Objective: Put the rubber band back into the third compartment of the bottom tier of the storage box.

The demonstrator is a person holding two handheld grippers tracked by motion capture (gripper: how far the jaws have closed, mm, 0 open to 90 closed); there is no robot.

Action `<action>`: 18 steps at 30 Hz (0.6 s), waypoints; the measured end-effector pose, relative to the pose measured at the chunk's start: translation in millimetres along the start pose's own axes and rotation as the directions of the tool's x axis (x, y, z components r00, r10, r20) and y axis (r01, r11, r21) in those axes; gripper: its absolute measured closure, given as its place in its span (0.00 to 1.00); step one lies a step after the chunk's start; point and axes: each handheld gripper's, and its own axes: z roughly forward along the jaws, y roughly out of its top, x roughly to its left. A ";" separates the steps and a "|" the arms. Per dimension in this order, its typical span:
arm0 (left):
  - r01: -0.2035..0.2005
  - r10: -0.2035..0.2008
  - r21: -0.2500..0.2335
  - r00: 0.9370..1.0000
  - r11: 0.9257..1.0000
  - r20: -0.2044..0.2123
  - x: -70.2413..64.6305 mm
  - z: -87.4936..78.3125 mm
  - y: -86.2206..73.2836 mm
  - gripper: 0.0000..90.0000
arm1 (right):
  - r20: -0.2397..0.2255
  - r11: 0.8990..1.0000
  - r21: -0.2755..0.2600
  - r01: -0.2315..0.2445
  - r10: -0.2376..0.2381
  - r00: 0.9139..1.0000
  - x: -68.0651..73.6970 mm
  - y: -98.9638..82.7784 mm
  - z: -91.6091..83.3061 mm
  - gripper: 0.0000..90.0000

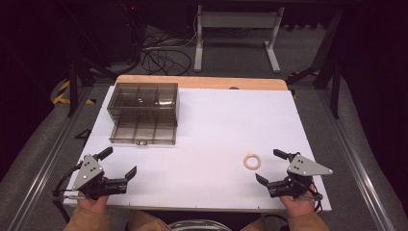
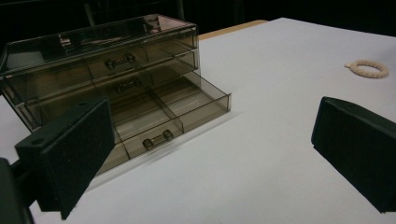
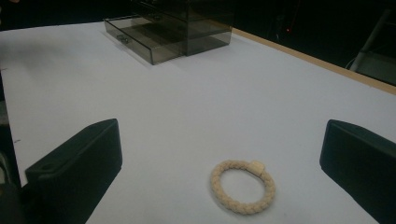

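A cream braided hair tie (image 1: 251, 160) lies flat on the white table top (image 1: 216, 125), toward the near right part of it, with a small square clasp on its band facing the far side in the right gripper view (image 3: 242, 187). Just beside the hair tie, on its near right, the right gripper (image 1: 272, 166) rests at the table's near edge in the person's hand, its two black jaws spread wide apart and holding nothing; in its own view the hair tie sits on the table between and just ahead of those jaws, touching neither. Well away from the hair tie, toward the far left, stands a smoky transparent drawer organiser (image 1: 143, 112) with its bottom drawer (image 2: 154, 122) pulled out toward the near side. Across the table from the hair tie, at the near left edge, the left gripper (image 1: 118, 162) is also held with jaws wide apart and empty.
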 end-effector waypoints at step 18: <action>0.013 -0.013 -0.020 1.000 1.000 0.001 1.0 -2.8 -0.3 0.01 | -0.003 1.000 0.012 0.007 -0.007 1.000 0.6 0.4 1.6 0.00</action>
